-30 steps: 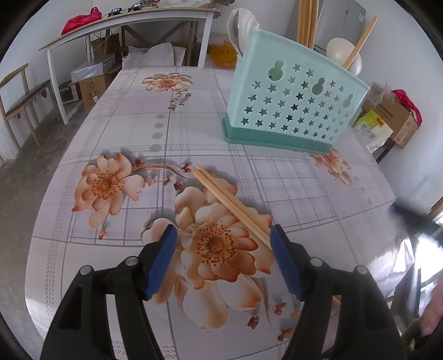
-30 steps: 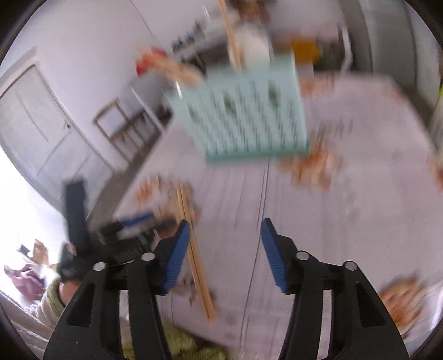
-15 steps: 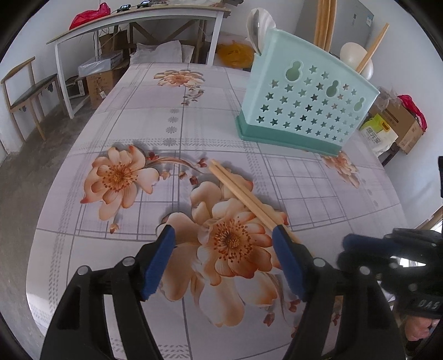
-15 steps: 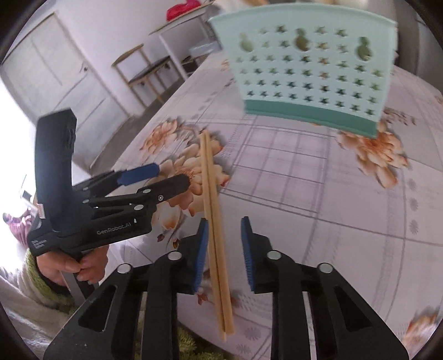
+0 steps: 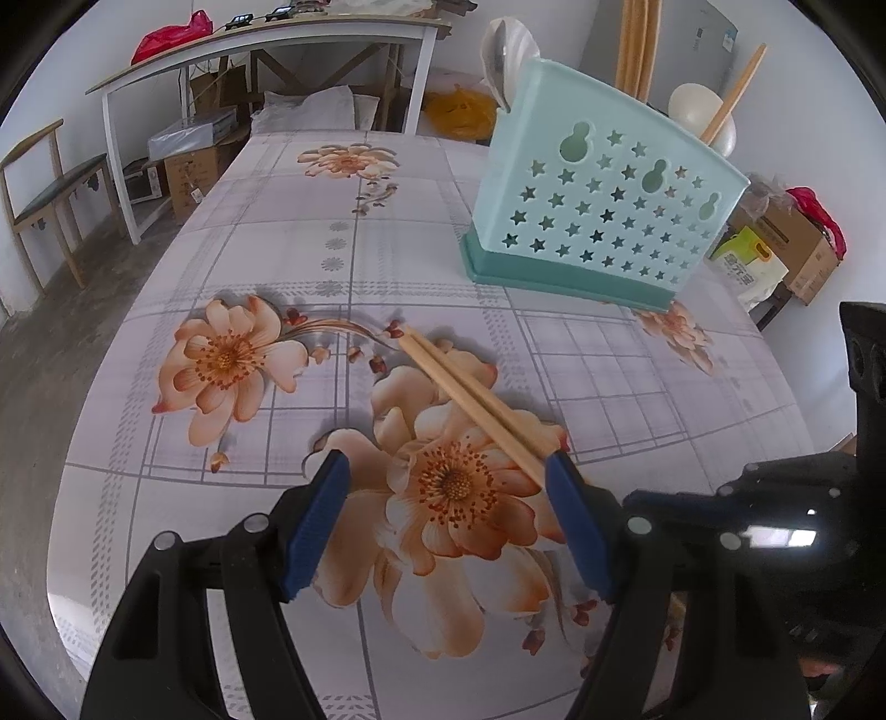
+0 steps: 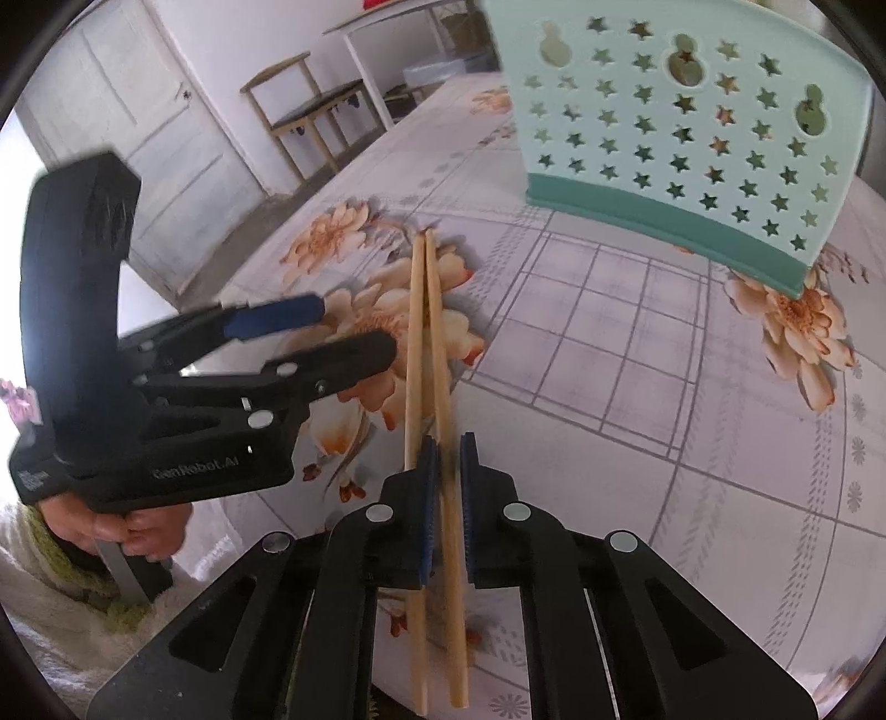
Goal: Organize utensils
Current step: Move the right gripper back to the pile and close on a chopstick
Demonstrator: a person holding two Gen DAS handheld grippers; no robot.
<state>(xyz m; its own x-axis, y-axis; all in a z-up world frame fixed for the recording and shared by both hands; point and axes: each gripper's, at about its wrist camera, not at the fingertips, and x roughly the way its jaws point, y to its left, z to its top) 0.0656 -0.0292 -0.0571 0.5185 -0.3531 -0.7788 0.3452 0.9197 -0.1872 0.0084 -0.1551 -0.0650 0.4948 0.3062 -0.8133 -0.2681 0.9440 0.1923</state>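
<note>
Two wooden chopsticks [image 6: 421, 332] lie side by side on the flowered tablecloth, pointing toward the mint-green star-pierced utensil holder [image 6: 664, 138]. My right gripper [image 6: 448, 448] is low over their near ends, its jaws closing. The right-hand chopstick runs between the blue pads, which sit against it. The other chopstick passes under the left finger. My left gripper [image 5: 448, 498] hangs open over the big orange flower with nothing between its fingers. The chopsticks [image 5: 470, 399] end beside its right fingertip. The holder [image 5: 598, 216] stands farther back with spoons and chopsticks in it.
A person's hand in a white fleecy sleeve [image 6: 133, 531] grips the left tool's handle. The table's near edge [image 6: 232, 531] is just below the chopstick ends. Beyond the table stand a white bench table [image 5: 266, 50], a wooden chair [image 5: 50, 188] and cardboard boxes [image 5: 797, 249].
My right gripper swung down over the near ends of the chopsticks and its jaws narrowed from wide apart to closing on one chopstick. The left gripper stayed open in place.
</note>
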